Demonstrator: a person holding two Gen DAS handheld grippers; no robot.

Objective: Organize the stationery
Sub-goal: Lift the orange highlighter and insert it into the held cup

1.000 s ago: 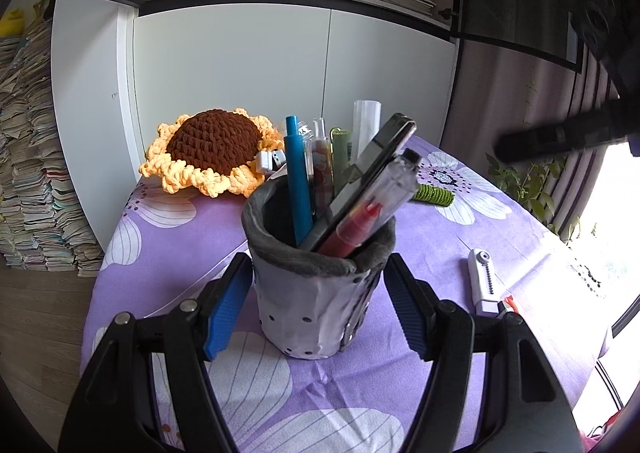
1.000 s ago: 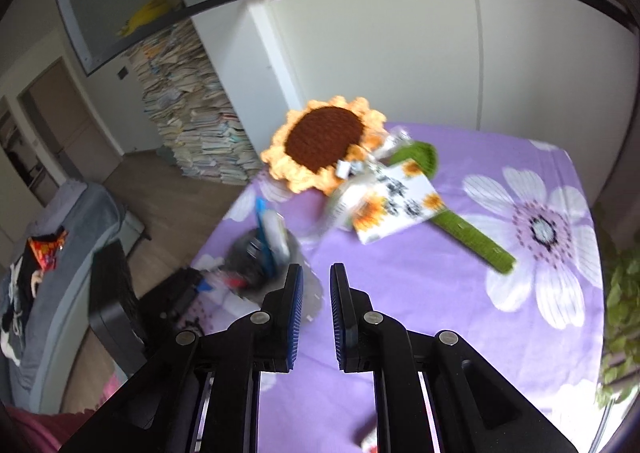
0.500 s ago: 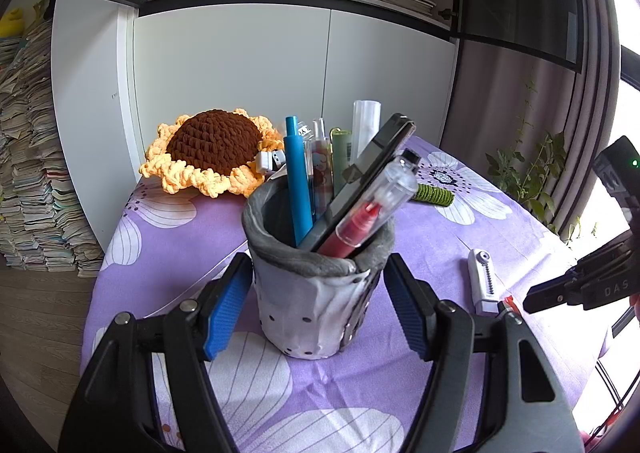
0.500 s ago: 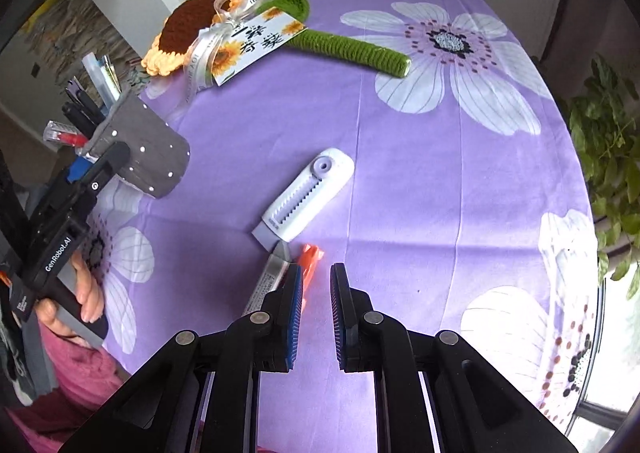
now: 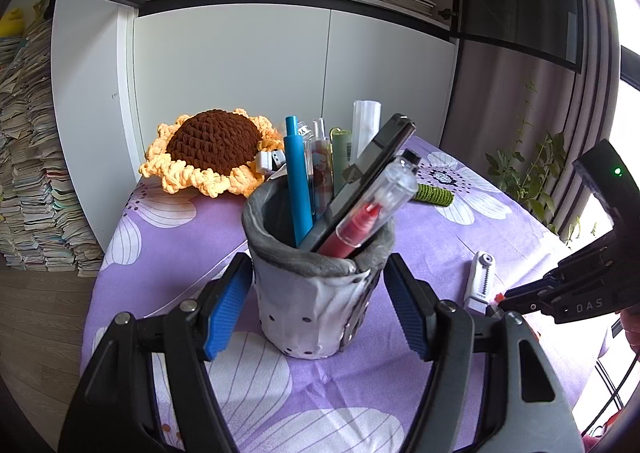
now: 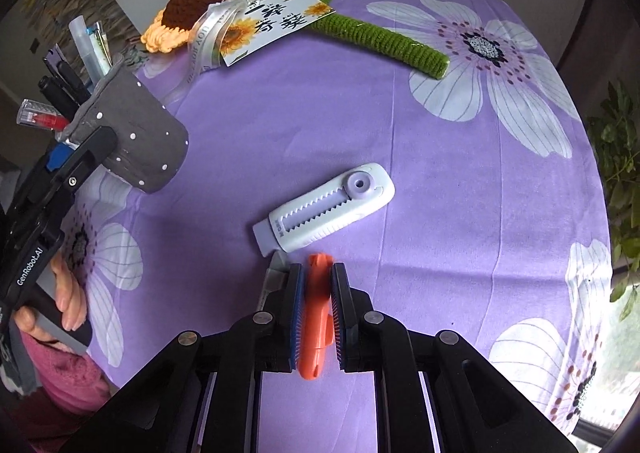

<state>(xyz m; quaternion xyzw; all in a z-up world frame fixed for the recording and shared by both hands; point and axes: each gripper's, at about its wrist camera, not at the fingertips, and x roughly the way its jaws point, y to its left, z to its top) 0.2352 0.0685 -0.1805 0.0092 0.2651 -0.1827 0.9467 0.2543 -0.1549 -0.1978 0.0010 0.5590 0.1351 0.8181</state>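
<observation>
Right claw [image 6: 316,317] low over table, clamped on orange cutter [image 6: 317,327]; left claw [image 5: 316,307] spread around pen holder [image 5: 316,293], level

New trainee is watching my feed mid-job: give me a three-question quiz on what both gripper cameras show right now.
1. True or false: the left gripper is clamped tight on the pen holder.
2. What lies between the right gripper fingers? A) white cutter B) orange cutter C) red pen
3. Fill in: the white cutter lies on the purple ____.

Key:
1. False; its fingers stand open on either side of the holder.
2. B, the orange cutter.
3. Tablecloth.
</observation>
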